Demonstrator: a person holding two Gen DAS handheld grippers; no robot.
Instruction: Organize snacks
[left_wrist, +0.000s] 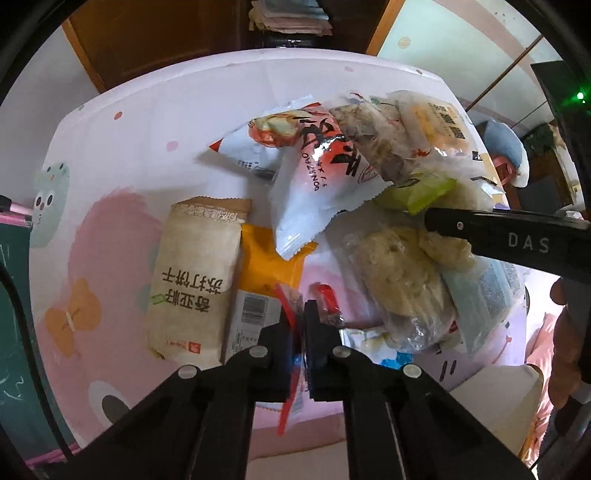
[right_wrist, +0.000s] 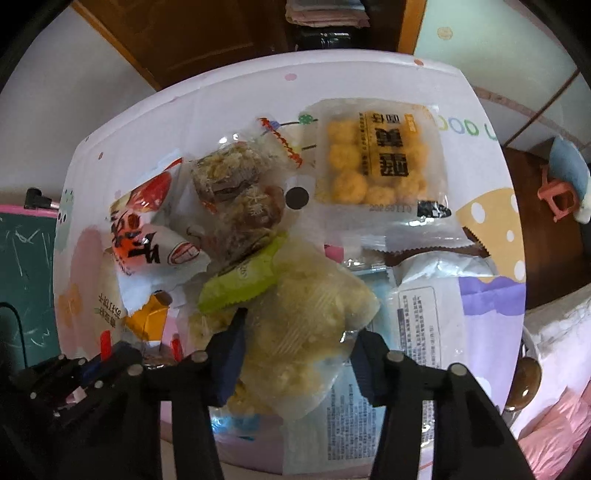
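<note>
Where packets crowd: two claws (left_wrist: 301, 314) (right_wrist: 295, 332).

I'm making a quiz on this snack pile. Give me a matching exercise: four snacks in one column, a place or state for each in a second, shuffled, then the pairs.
Snacks:
1. red packet
2. beige cracker pack
3. yellow puff bag
4. orange ball pack

Places or states:
A. between the right fingers
B. flat at the left of the pile
C. far side of the table, untouched
D. pinched in the shut left fingers

Pairs: 1-D, 2-B, 3-A, 4-C
</note>
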